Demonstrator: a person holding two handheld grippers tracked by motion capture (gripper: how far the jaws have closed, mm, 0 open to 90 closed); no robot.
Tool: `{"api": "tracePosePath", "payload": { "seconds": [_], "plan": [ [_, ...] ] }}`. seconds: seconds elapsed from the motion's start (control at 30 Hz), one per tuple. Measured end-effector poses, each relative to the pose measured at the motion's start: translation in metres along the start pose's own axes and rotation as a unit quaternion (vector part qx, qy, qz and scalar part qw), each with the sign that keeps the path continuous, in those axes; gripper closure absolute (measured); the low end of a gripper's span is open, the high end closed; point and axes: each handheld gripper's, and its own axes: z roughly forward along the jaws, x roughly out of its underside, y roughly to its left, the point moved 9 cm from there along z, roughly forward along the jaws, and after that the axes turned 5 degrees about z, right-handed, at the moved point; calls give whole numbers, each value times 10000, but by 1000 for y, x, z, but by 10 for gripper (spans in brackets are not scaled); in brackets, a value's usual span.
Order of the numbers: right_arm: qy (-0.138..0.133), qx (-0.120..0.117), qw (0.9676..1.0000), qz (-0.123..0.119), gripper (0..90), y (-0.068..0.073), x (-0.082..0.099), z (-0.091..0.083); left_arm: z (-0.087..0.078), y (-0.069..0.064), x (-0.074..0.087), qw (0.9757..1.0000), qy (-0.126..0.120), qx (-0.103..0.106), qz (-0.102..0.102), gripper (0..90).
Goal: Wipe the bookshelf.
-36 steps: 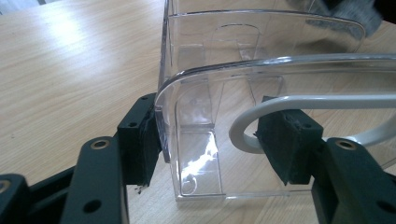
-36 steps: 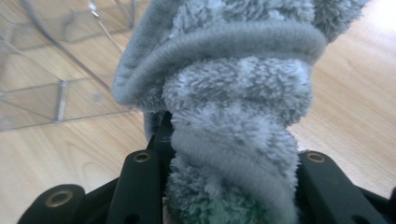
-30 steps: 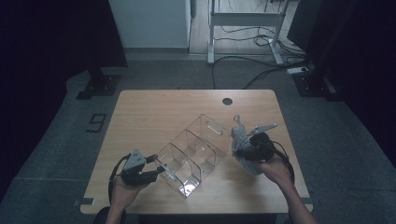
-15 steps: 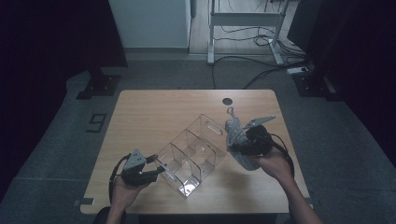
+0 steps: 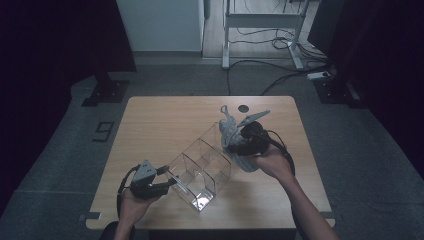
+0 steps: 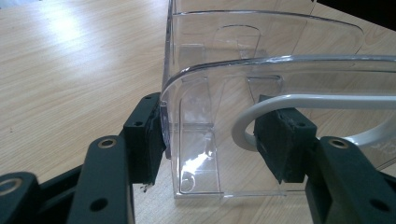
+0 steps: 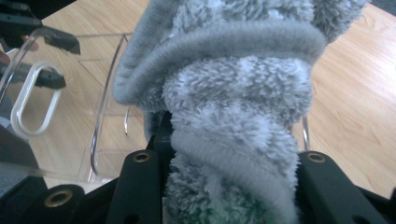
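Note:
A clear plastic organizer (image 5: 202,165) with several compartments lies slanted on the wooden table (image 5: 165,120). My left gripper (image 5: 172,182) is at its near left end. In the left gripper view (image 6: 215,135) the pads clamp the organizer's end wall (image 6: 261,42), and a white loop handle (image 6: 243,126) rests against the right pad. My right gripper (image 5: 235,140) is lifted over the organizer's far end, shut on a grey fluffy cloth (image 5: 228,127). In the right gripper view (image 7: 229,154) the bunched cloth (image 7: 233,93) hides most of the jaws, with the organizer (image 7: 70,116) below at the left.
A small black round hole (image 5: 243,108) sits near the table's far edge. Bare wood lies to the left of the organizer and behind it. Beyond the table, a metal desk frame (image 5: 260,30) and cables (image 5: 280,75) stand on the grey floor.
My right gripper has risen and moved left and away with the cloth, from beside the organizer to over its far end. The left gripper and the organizer have kept still.

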Motion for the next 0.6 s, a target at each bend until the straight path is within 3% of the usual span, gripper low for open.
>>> {"api": "tracePosePath", "payload": {
  "seconds": [0.27, 0.6],
  "plan": [
    [110, -38, 9997, -199, 581, 14, -27, 29, 0, 0, 0, 10000, 2, 1, 2, 442],
    [269, -44, 9992, -285, 581, 24, -41, 62, 0, 0, 0, 10000, -8, 0, -3, 442]
  ]
}}
